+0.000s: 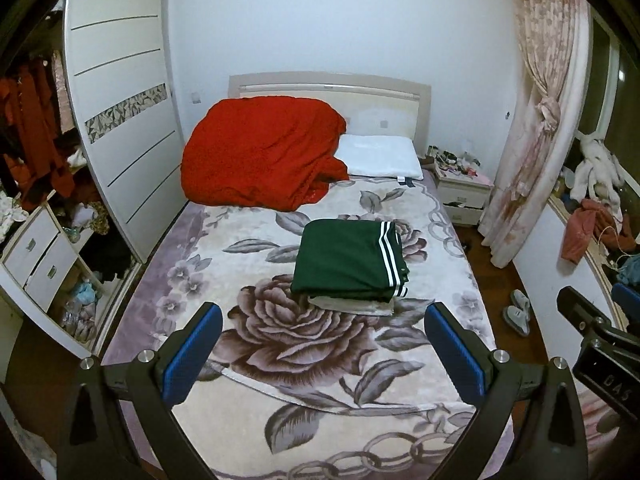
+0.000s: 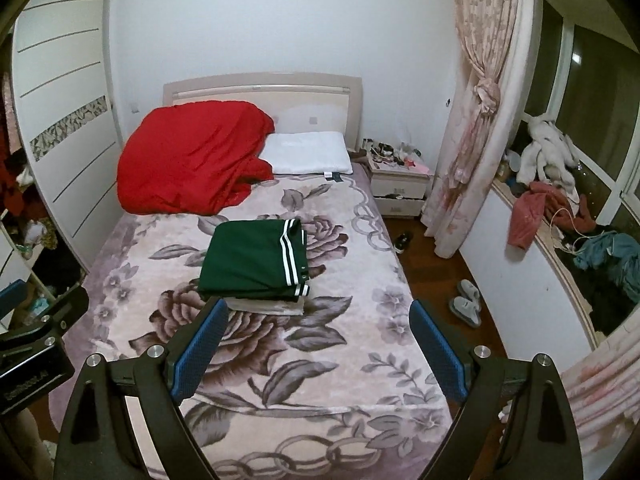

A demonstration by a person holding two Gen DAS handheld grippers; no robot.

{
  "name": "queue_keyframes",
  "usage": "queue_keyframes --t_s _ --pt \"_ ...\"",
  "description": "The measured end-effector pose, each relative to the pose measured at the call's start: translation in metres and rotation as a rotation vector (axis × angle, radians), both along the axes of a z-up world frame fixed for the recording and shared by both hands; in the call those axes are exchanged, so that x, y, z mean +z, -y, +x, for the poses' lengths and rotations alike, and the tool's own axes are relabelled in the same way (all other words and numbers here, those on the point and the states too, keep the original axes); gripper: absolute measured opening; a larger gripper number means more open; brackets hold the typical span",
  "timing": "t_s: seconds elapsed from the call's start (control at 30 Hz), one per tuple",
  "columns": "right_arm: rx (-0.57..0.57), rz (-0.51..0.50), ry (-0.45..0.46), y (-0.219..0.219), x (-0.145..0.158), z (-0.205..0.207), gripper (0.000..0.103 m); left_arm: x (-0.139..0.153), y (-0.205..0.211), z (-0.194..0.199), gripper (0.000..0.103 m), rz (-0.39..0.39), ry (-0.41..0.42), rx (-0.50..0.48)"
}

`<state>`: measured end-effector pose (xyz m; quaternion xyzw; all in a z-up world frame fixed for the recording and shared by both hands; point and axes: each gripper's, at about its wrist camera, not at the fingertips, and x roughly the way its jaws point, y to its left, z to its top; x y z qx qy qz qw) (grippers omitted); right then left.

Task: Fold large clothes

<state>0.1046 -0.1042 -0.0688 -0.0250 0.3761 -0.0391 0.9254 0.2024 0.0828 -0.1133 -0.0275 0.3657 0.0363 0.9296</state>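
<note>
Nearest, the left tool (image 1: pixel 320 336) and right tool (image 2: pixel 316 332) hover over the bed's foot, both released and empty. Mid-bed (image 1: pixel 460 352) lies the green striped garment (image 1: pixel 348 260), folded square atop a pale folded piece (image 1: pixel 352 305); folding looks done. Beyond, a red quilt (image 1: pixel 260 152) sits heaped, apparently bedding.

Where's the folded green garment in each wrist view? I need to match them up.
Left wrist: green garment lies mid-bed, just right of centre, above the open fingers.
Right wrist: green garment lies left of centre, above the left finger.
Shared landmark: red quilt by the headboard.
</note>
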Motion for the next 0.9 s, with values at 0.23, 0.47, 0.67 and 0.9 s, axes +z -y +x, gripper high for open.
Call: queue_keyframes --t_s 0.23,0.47,0.67,0.9 --pt "0.015 0.005 0.030 0.001 0.010 -0.019 0.095 0.008 0.004 -0.019 0.103 0.043 0.045 0.013" --pt "0.016 0.008 0.047 0.001 0.016 -0.027 0.096 0.012 0.002 -0.028 0.103 0.048 0.074 0.029" --pt "0.023 0.006 0.063 0.003 0.019 -0.031 0.097 0.012 0.004 -0.030 0.103 0.052 0.076 0.037" --pt "0.023 0.009 0.064 0.003 0.019 -0.037 0.097 0.014 0.006 -0.032 0.103 0.055 0.083 0.040"
